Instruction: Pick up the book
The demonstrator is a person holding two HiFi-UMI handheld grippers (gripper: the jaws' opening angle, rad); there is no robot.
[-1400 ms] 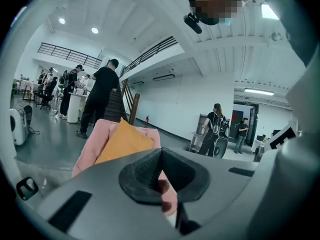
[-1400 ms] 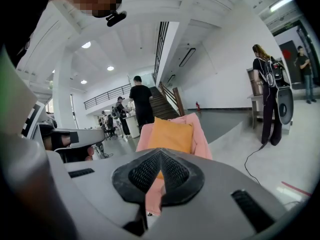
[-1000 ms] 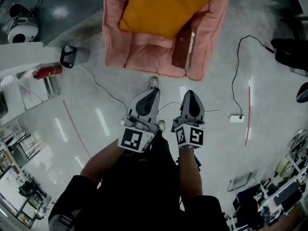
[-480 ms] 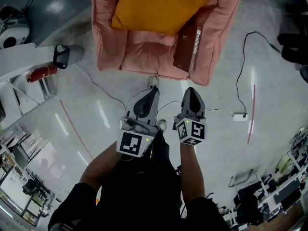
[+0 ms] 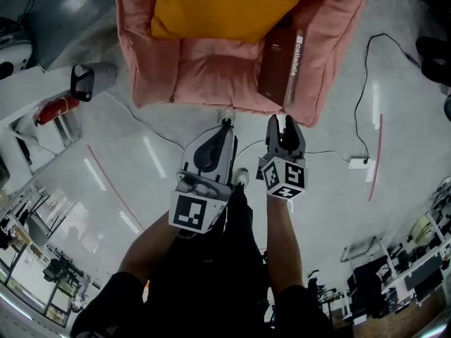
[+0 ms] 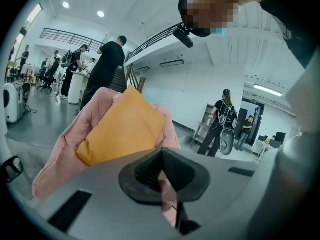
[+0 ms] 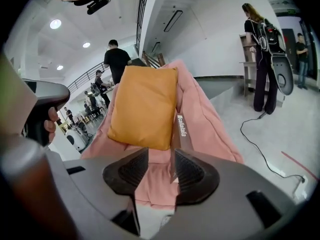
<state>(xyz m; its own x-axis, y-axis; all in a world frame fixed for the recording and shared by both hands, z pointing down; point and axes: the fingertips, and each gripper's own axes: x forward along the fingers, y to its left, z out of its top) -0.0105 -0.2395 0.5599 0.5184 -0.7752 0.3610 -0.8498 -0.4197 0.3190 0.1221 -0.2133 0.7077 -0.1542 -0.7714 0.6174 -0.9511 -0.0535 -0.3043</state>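
Note:
A brown book (image 5: 284, 63) with a white-lettered spine stands on edge in a pink armchair (image 5: 204, 76), against its right arm and beside an orange cushion (image 5: 225, 9). My right gripper (image 5: 282, 123) hangs over the floor just short of the chair's front edge, below the book. Its jaws are opening and nothing is between them. In the right gripper view the book (image 7: 179, 130) shows beyond the gap of the right gripper (image 7: 161, 159). My left gripper (image 5: 225, 127) is shut and empty to the left of the right one. The left gripper (image 6: 162, 166) faces the cushion (image 6: 122, 129).
A black cable runs over the glossy floor to a white power strip (image 5: 363, 163) on the right. A red fire extinguisher (image 5: 53, 109) lies at the left by white furniture. Several people stand in the background (image 6: 106, 66) of both gripper views.
Both grippers have come closer to the chair's front edge, and the chair looks larger. The right gripper's jaws, shut before, now stand apart.

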